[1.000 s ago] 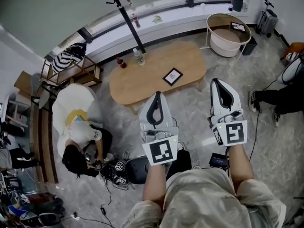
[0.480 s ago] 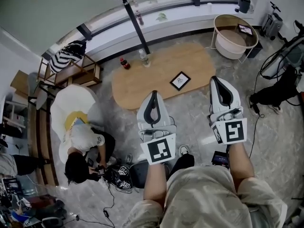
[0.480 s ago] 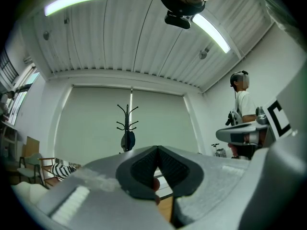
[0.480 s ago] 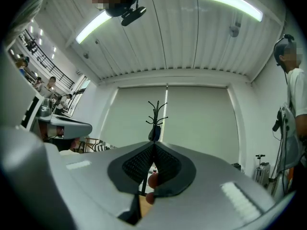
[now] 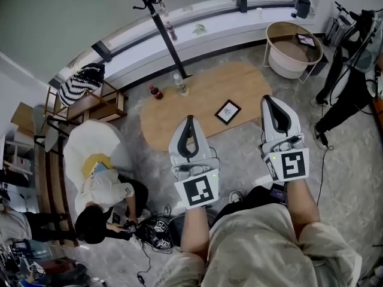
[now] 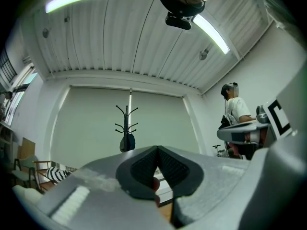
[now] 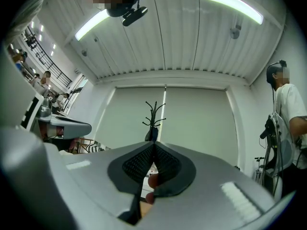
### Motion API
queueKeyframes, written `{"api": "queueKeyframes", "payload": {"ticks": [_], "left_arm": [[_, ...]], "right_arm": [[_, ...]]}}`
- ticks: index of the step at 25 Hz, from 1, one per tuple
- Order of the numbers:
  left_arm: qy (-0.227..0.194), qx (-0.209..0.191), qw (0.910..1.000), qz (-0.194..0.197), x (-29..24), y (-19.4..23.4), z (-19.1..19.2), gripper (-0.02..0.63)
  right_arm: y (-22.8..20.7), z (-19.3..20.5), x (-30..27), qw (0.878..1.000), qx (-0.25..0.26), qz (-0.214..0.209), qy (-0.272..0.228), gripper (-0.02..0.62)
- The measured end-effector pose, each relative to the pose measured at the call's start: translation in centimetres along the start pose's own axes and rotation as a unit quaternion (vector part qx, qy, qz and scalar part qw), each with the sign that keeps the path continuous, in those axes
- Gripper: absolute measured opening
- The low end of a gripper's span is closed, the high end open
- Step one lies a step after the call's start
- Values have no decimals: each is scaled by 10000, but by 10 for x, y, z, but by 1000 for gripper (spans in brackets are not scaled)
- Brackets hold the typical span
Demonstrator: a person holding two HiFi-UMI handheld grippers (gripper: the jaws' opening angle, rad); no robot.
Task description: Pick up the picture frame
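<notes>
A small black picture frame [image 5: 228, 112] lies flat on the oval wooden coffee table [image 5: 173, 115], right of its middle. My left gripper [image 5: 189, 120] hovers over the table's near edge, left of the frame, jaws shut and empty. To the frame's right my right gripper [image 5: 268, 100] hangs beyond the table's right end, also shut with nothing held. In both gripper views the jaws point slightly upward at a pale wall and a coat stand; the left gripper [image 6: 157, 148] and right gripper [image 7: 154, 145] show their dark pads pressed together. The frame is hidden in those views.
A red-capped bottle [image 5: 155, 92] and a clear bottle [image 5: 179, 84] stand at the table's far left. A black stand [image 5: 160, 27] rises behind it. A round basket table [image 5: 292, 49] sits far right. A person [image 5: 106, 187] crouches on the floor at left among cables; another person [image 5: 352, 70] stands at right.
Both grippers have moved forward toward the table together; the frame and table now sit closer beneath them. The jaws stayed shut. The person at right has shifted.
</notes>
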State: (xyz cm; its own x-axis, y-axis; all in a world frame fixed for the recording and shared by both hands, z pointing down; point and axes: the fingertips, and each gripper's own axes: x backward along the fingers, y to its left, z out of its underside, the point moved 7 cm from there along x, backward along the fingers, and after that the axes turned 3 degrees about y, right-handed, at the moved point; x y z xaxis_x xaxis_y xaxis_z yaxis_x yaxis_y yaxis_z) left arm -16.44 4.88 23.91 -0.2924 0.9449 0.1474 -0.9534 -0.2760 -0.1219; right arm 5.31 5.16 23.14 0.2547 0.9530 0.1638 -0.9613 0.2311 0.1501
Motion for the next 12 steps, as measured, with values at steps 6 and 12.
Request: {"api": "queueKeyframes", "payload": {"ticks": [6,12], "left_arm": [[-62,-105,9999,-52,-24,5,9,2],[-16,-165,9998,-120,-66,7,21,2]], "right_arm": [[-13,17,-23,9999,-92,15,-49,2],[-30,33,-64,9999,-142,-56,-64,2]]}}
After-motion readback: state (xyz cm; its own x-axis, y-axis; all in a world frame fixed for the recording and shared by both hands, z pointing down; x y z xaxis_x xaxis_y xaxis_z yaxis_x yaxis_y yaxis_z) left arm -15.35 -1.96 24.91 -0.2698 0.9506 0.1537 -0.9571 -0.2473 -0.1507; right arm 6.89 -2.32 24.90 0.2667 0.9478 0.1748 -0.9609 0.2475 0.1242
